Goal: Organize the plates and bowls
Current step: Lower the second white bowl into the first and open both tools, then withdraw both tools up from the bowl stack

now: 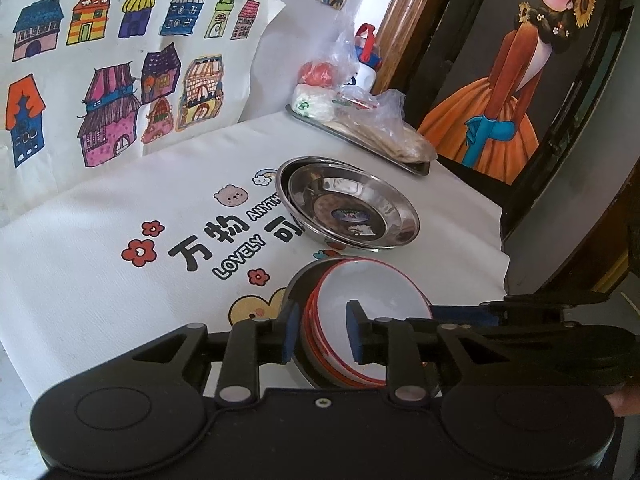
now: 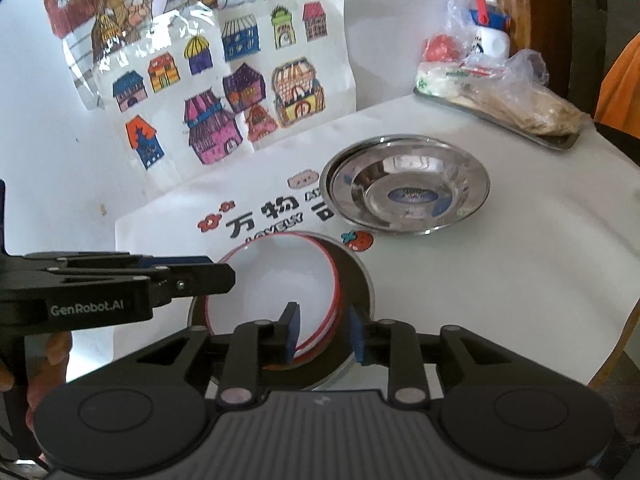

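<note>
Near edge of the desk: you have a nested stack of white round bowls with red rims sitting inside a dark shallow round dish with a grey metal rim, on the white printed cloth.
Behind it: two shiny stainless-steel round plates lie nested one in the other, apart from the bowl stack.
Left gripper: your jaws stand apart astride the stack's rim, one blue pad outside the wall and one inside the top bowl. As far as the left wrist view shows, neither pad is pressing.
Right gripper: it is the same on the opposite side, jaws apart with the red rim between them and a gap showing at each pad, so nothing is held.
Weight: the bowls look thin-walled, so expect them to be light. The whole stack together will weigh more.
Stiffness: expect rigid walls that will not give under the pads. They will probably chip or clatter if dropped.
Surface: the white glaze is glossy, so treat it as slippery and clamp squarely.
Where to hold: pinch the wall just under the rim, one pad inside and one outside.
Risk: a grip on the top rim alone may lift only the top bowl. The dish beneath may also slide on the cloth.
</note>
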`<action>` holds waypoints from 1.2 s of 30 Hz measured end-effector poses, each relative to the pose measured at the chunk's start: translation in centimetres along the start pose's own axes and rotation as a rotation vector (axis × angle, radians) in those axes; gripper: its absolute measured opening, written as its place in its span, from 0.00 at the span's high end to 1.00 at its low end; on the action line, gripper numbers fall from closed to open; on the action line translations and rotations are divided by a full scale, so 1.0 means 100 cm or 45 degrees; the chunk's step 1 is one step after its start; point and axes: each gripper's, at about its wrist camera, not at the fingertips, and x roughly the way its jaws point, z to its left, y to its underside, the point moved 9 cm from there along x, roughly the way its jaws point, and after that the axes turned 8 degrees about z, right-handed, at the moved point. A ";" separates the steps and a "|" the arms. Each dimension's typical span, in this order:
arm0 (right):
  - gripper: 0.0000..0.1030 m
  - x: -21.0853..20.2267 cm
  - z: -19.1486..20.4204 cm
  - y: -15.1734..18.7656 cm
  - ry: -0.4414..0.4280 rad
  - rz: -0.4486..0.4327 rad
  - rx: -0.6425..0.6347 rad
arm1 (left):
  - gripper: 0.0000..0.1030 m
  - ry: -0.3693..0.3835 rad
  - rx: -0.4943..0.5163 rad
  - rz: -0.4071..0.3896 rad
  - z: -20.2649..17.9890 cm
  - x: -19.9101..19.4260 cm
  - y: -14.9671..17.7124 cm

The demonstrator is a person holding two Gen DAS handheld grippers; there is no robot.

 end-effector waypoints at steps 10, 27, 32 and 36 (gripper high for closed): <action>0.37 -0.024 -0.008 0.000 -0.038 -0.147 0.079 | 0.54 -0.003 -0.017 -0.070 0.003 -0.011 -0.004; 0.01 -0.062 -0.016 0.028 -0.068 -0.342 0.183 | 0.05 -0.081 -0.075 -0.261 0.028 -0.046 0.003; 0.00 -0.059 -0.019 0.040 -0.061 -0.305 0.196 | 0.01 -0.103 -0.095 -0.258 0.032 -0.044 0.014; 0.00 -0.058 -0.020 0.048 -0.063 -0.289 0.204 | 0.01 -0.113 -0.118 -0.251 0.036 -0.043 0.022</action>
